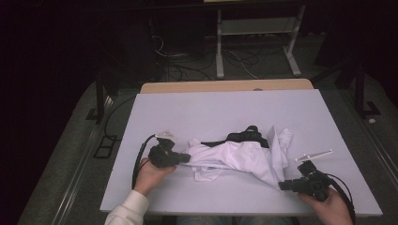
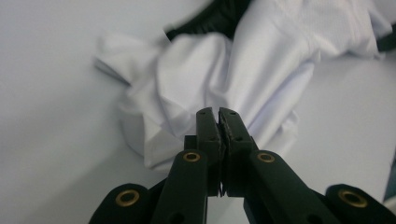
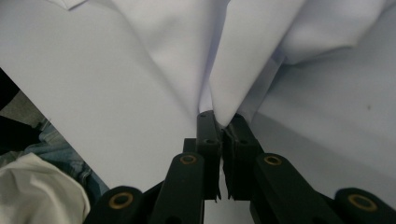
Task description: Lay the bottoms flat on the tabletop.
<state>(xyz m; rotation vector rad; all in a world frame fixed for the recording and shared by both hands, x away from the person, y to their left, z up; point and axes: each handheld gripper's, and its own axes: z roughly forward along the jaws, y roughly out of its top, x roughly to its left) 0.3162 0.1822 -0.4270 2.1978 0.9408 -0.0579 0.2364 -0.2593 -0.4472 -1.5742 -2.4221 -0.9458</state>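
Right tongs gripping the garment, left tongs closed and empty beside it.

Right gripper (image 3: 218,122) pinches a fold of the white garment (image 1: 234,157), still crumpled at frame centre on the table (image 1: 211,108); left gripper (image 2: 218,114), jaws together, sits at its left edge. Spreading looks barely begun.

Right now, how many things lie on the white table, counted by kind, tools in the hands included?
Crumpled white cloth garment with black trim: 1
Black two-jaw grippers: 2, the left gripper and the right gripper
Total: 3
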